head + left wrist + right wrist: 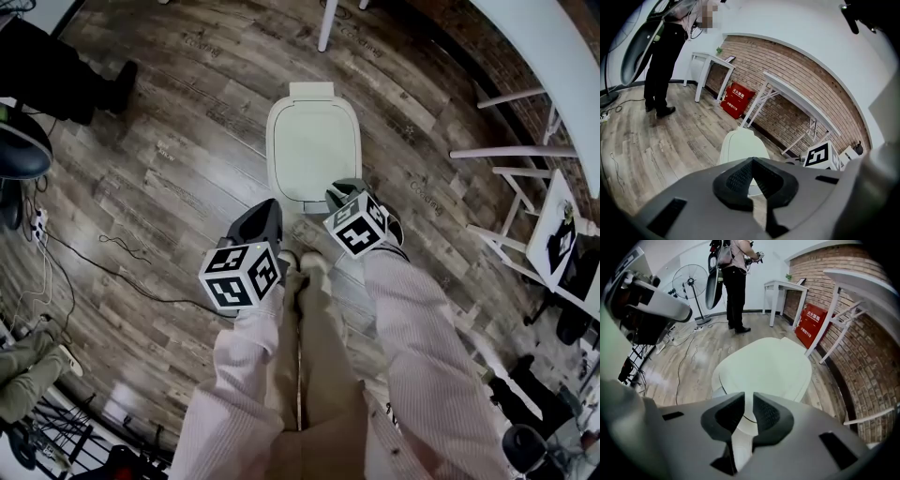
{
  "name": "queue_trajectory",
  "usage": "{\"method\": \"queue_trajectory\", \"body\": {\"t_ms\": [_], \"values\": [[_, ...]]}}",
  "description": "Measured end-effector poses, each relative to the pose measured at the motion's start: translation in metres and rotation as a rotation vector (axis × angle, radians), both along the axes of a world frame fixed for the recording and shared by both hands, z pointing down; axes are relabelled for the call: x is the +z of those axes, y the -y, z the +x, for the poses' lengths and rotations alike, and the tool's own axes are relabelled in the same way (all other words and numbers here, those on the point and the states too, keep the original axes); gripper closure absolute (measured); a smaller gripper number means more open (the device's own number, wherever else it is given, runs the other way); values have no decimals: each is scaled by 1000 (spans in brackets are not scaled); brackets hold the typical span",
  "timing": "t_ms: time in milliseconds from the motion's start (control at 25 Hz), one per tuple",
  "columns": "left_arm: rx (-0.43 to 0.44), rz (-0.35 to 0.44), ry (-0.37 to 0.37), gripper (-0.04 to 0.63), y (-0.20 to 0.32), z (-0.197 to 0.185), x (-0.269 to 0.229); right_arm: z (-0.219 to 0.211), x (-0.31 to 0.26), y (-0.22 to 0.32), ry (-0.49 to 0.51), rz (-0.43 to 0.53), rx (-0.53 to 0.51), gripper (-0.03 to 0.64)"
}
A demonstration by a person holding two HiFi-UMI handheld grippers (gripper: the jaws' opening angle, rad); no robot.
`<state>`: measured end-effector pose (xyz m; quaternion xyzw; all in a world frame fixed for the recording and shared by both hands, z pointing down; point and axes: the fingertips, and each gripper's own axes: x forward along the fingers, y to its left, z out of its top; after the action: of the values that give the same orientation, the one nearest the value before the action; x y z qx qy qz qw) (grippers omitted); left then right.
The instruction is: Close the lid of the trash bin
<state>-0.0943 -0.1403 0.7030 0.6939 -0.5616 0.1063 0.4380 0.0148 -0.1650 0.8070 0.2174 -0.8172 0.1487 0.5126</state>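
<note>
now bin lid (pixel 312 141) down — r gripper (pixel 748 398) narrow over front edge, l gripper (pixel 752 161) shut

Wood-plank floor (pixel 187 159), a brick wall (pixel 787 70), a white table (pixel 783 285) and a standing fan (pixel 689 280).

The trash bin lid (pixel 312 150) looks smooth matt plastic, the floor (pixel 187 122) grained wood planks.

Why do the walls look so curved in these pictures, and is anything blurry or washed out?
Head view: the wide-angle lens bows the floorboards; the trash bin is sharp. Left gripper view: the brick wall arches overhead, and the corners go black. Right gripper view: black corners again, with soft glare on the floorboards at left.
</note>
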Motion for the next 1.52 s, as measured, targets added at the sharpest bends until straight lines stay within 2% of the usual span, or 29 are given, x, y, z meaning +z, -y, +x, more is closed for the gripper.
{"method": "queue_trajectory", "body": {"t_ms": [40, 320, 720, 920, 1080, 1160, 1280, 1520], "values": [[3, 2, 3, 601, 1, 0, -4, -1, -6, 0, 15, 3, 9, 571], [16, 24, -7, 601, 0, 3, -36, -7, -54, -6, 122, -6, 76, 612], [46, 72, -5, 601, -12, 2, -104, -19, -142, -18, 314, 31, 154, 612], [72, 117, 6, 601, -18, -4, -144, -24, -192, -29, 411, 32, 202, 612], [119, 152, 19, 601, -26, -3, -174, -25, -236, -36, 478, 72, 237, 612], [155, 174, 29, 601, -30, 2, -191, -22, -257, -37, 520, 87, 286, 612], [164, 213, 26, 601, -34, 3, -216, -20, -287, -41, 595, 102, 360, 612], [222, 307, 63, 601, -47, 7, -266, -16, -344, -50, 702, 169, 426, 612]]}}
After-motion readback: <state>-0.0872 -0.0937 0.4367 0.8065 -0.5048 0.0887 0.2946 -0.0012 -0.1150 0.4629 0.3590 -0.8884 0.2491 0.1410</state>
